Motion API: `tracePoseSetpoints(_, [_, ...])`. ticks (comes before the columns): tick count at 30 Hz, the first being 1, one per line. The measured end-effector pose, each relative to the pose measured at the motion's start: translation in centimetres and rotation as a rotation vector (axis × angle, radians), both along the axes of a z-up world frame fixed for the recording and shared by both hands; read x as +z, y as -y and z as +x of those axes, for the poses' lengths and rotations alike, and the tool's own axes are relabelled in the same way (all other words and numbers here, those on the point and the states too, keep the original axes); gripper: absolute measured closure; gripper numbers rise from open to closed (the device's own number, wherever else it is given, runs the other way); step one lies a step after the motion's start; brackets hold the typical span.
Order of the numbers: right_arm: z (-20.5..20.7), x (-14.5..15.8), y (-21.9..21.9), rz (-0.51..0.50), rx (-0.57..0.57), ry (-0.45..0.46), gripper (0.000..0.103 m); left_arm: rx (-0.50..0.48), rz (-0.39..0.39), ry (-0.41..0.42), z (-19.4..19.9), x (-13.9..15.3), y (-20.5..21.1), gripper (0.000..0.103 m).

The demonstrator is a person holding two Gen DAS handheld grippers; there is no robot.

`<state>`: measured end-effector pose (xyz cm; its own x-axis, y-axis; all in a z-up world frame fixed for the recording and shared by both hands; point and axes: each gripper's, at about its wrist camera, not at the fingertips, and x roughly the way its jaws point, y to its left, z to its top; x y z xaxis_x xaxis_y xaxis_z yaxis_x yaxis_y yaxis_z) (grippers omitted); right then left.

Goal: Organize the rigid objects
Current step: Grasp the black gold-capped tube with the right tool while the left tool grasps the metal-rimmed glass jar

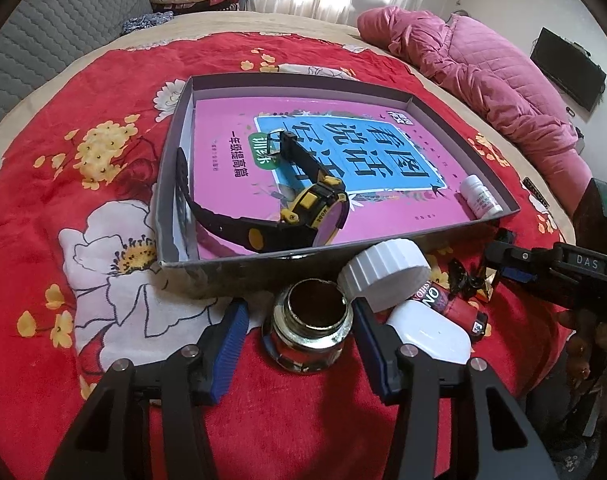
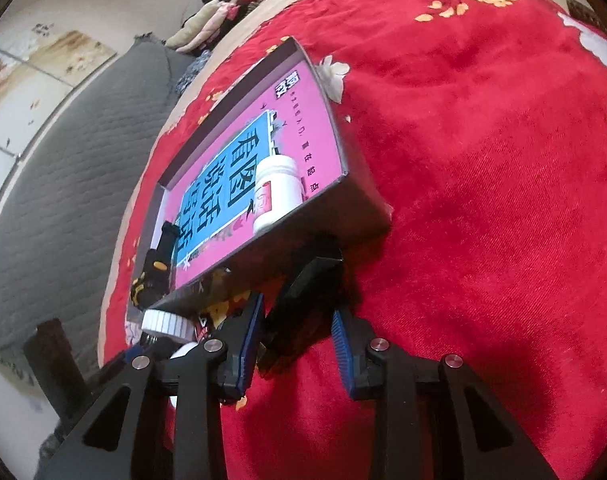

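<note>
Your left gripper (image 1: 299,308) points down over the open glass jar (image 1: 309,332), which stands on the red floral blanket (image 1: 43,220) of the bed, just in front of the grey box (image 1: 239,268). Its fingers are spread to either side of the jar and are not yet clamped on it.

Your right gripper (image 2: 297,308) has its fingers closed against a dark object (image 2: 303,280) near the box's front corner. What that object is I cannot tell.

The watch (image 1: 303,208) and a small white bottle (image 1: 481,200) already lie in the box on the pink book (image 1: 231,152), so the sorting looks partly done. The step in hand seems to be picking up the jar.

Next, centre the jar and squeeze evenly below its rim, since the glass looks slick. Lift it straight up over the box wall, keeping clear of the white cap (image 1: 383,276) touching its right side.
</note>
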<state>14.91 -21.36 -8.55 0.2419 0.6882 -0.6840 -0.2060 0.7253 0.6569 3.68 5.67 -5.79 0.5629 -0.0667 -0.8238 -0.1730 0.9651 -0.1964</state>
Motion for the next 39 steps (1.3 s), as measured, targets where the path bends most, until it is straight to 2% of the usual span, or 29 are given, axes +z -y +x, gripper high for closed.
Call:
tracePoseSetpoints(3, [0.1,-0.2,-0.2,0.008,-0.021,-0.002,0.07,-0.006,-0.004,0.0,0.1,-0.1,0.0,0.057])
tracePoseSetpoints(9, [0.4,-0.8,-0.5,0.042,-0.063,-0.018,0.07,-0.012,-0.003,-0.002,0.2,-0.3,0.1,0.059])
tracePoseSetpoints(16, [0.2,-0.6,0.6,0.114,-0.058,-0.028,0.077,-0.006,-0.031,0.004,0.1,-0.3,-0.2,0.06])
tracePoseSetpoints(22, [-0.7,0.6,0.7,0.082,-0.037,0.018,0.078,-0.006,-0.035,0.007,0.0,-0.2,-0.4,0.06])
tracePoseSetpoints(26, [-1.3,1.7,-0.1,0.023,0.0,0.078,0.078,-0.019,-0.002,0.003,0.0,-0.2,0.1,0.06])
tracePoseSetpoints(31, [-2.0,2.7,-1.0,-0.026,0.034,0.144,0.08,-0.024,-0.004,0.008,-0.1,0.0,0.1,0.061])
tracePoseSetpoints(39, [-2.1,3.1,-1.3,-0.046,0.039,0.183,0.08,-0.001,-0.024,0.033,-0.8,0.8,-0.6,0.061])
